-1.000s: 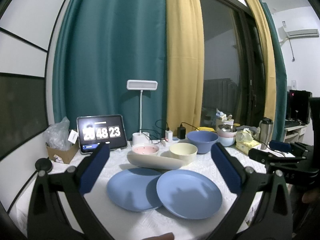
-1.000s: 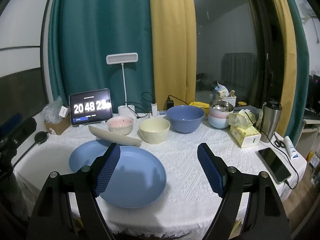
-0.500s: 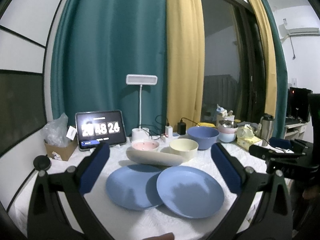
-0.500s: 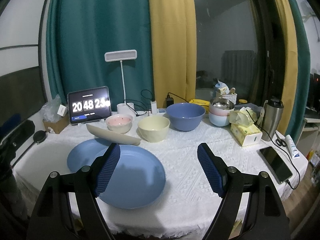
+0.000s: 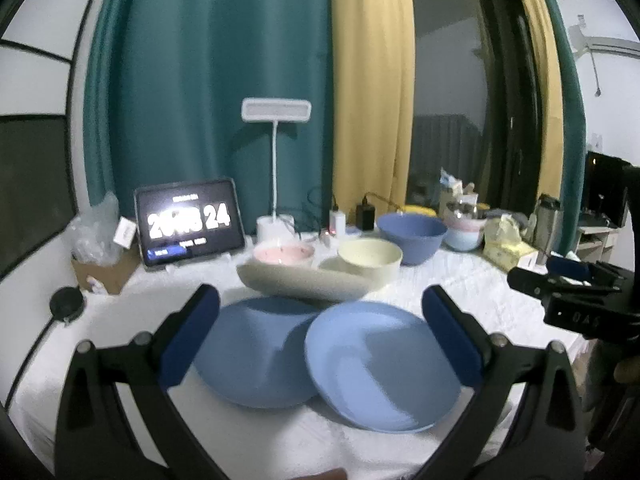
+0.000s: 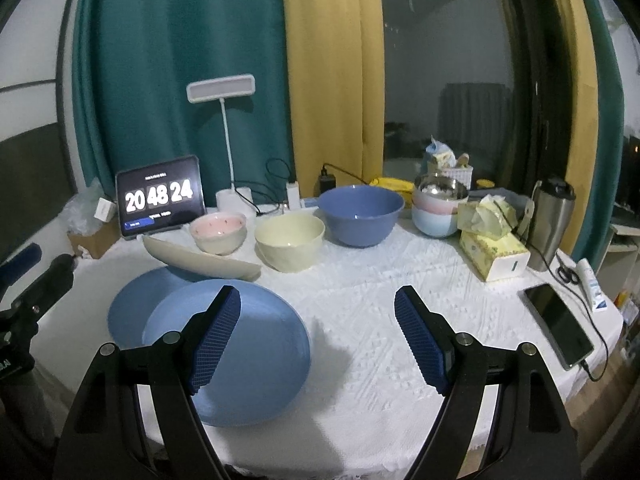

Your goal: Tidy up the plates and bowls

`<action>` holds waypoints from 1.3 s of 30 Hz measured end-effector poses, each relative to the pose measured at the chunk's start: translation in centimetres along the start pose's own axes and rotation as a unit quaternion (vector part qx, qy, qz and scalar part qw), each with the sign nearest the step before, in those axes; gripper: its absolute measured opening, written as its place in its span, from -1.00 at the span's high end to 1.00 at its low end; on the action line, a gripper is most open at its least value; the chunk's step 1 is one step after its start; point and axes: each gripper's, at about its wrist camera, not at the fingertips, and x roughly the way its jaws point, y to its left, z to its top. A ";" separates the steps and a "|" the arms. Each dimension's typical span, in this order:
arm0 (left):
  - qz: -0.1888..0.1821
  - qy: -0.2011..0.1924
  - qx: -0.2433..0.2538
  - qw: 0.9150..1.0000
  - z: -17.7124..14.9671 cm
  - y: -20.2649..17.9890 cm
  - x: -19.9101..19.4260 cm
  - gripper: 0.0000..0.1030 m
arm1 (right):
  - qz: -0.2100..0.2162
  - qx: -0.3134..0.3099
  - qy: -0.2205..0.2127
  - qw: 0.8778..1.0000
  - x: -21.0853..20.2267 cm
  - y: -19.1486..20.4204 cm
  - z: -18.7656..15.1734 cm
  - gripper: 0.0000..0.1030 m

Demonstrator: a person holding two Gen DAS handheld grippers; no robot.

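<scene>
Plates are laid out near the front of the white-clothed table (image 6: 360, 300): two blue plates, the near blue plate (image 6: 240, 356) overlapping the far blue plate (image 6: 132, 308), with a cream dish (image 6: 200, 262) tilted behind them. Pink bowl (image 6: 218, 232), cream bowl (image 6: 290, 240) and blue bowl (image 6: 360, 214) are lined up further back. Both the left gripper (image 5: 320, 338) and right gripper (image 6: 318, 340) are held spread wide, nothing gripped.

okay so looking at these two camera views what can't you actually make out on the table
- Tablet clock, left view: middle digits smeared by glare and blur.
- Rear blue plate, right view: the front plate covers its right part.
- Steel bowl contents, right view: too small to tell.
- Table near edge, both views: hidden behind the open left gripper and right gripper.
</scene>
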 end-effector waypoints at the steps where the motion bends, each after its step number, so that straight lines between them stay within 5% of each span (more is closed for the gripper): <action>1: 0.001 0.008 0.000 1.000 -0.1 -0.1 0.6 -0.98 | 0.001 0.002 0.005 1.000 0.5 -0.2 0.0 -0.61; 19: 0.007 0.119 0.011 0.993 -3.1 -0.5 8.7 -0.95 | 0.030 0.021 0.092 0.995 9.0 -1.6 -1.6 -0.61; 34: 0.031 0.182 0.015 0.983 -5.2 -0.5 13.1 -0.37 | 0.060 0.024 0.152 0.986 14.1 -1.7 -3.7 -0.43; 39: 0.036 0.201 0.020 0.979 -5.7 -0.7 14.0 -0.08 | 0.071 0.027 0.169 0.983 15.2 -1.8 -4.1 -0.14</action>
